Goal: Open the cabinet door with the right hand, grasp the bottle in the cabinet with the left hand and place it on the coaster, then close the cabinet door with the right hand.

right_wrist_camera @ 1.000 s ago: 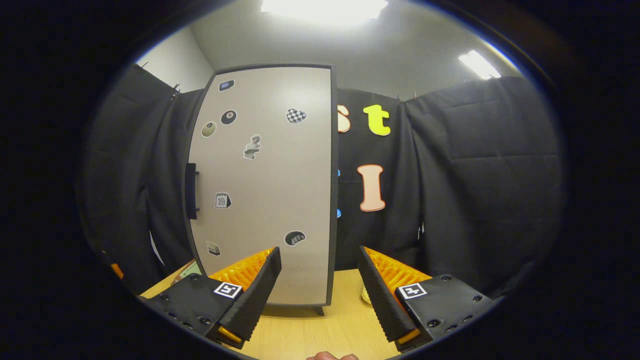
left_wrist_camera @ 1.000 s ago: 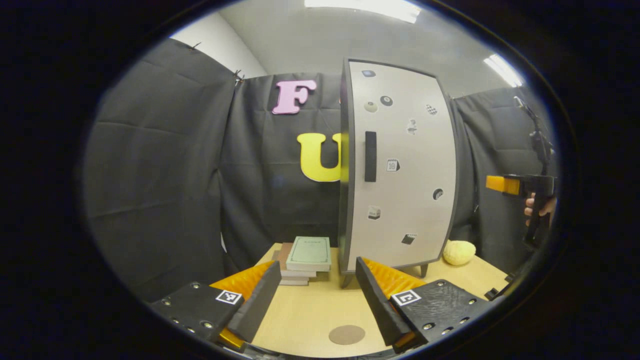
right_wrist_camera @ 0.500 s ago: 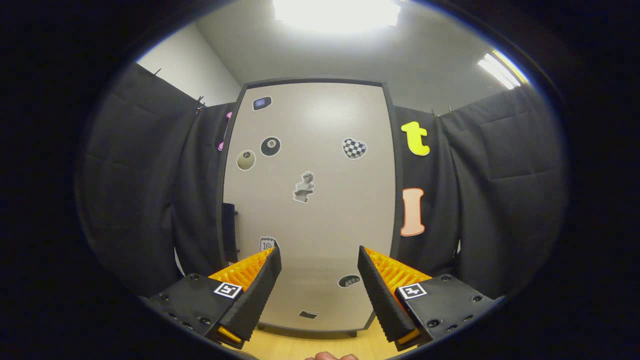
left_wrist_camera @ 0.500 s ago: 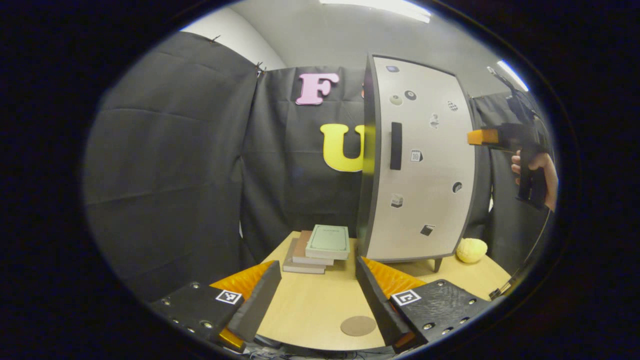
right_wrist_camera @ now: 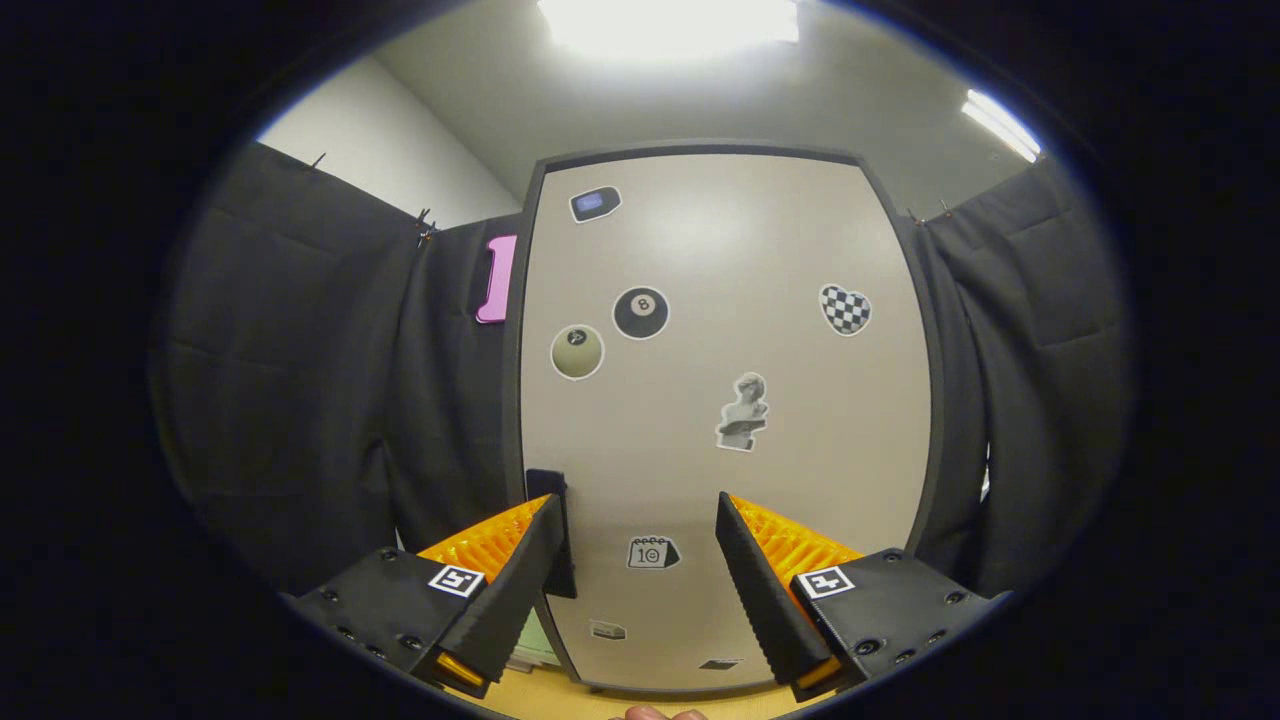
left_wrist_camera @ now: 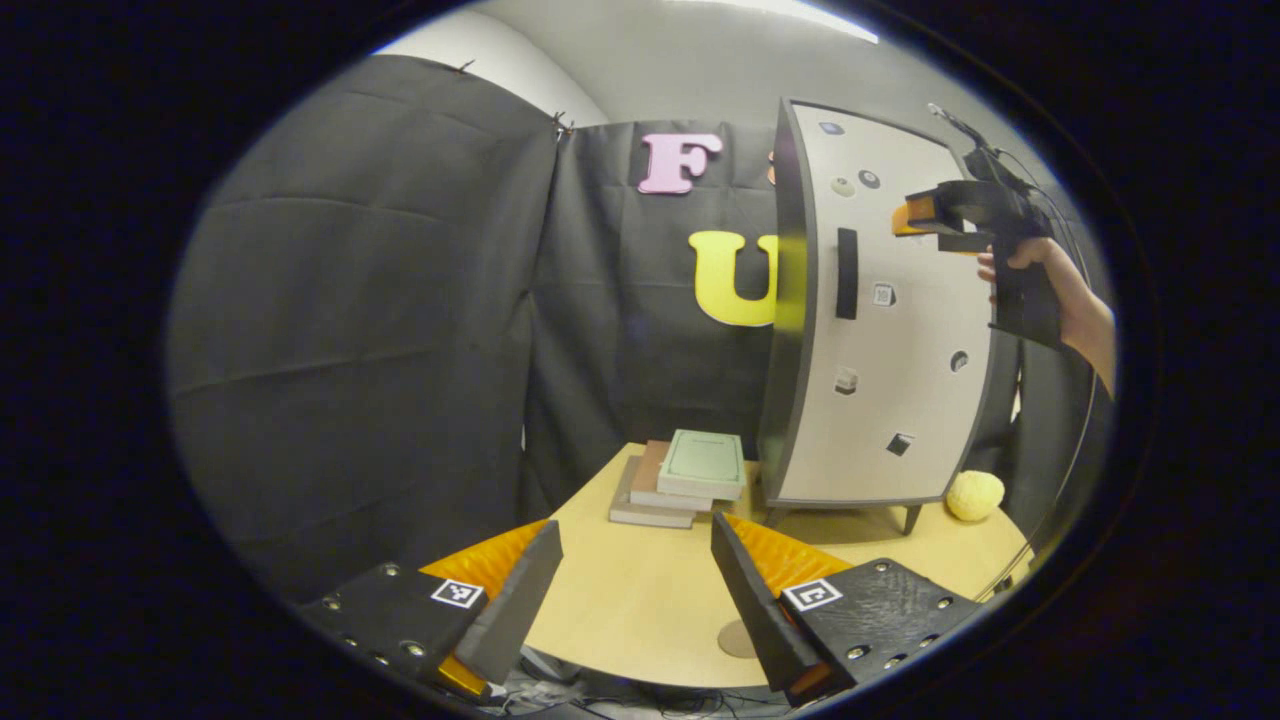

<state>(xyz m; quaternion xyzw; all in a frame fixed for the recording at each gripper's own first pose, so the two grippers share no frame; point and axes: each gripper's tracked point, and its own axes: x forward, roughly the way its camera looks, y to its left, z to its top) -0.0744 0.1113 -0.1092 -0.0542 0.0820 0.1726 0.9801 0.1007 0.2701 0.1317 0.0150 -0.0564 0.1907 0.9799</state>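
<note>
Cabinet door (right_wrist_camera: 720,420), pale grey, stickered, shut; tan wooden table (left_wrist_camera: 640,610) beneath; both grippers (left_wrist_camera: 637,600) (right_wrist_camera: 640,590) wide, empty.

Your tall light-grey cabinet with a dark frame (left_wrist_camera: 880,400) stands upright on short dark legs at the far right of the pale wooden table. Its flat grey door (right_wrist_camera: 720,400), dotted with small stickers, is shut flush with the frame. The black vertical bar handle (left_wrist_camera: 847,273) sits near the door's left edge, about halfway up. Your round brown coaster (left_wrist_camera: 737,639) lies flat near the table's front edge, well apart from the cabinet.
</note>
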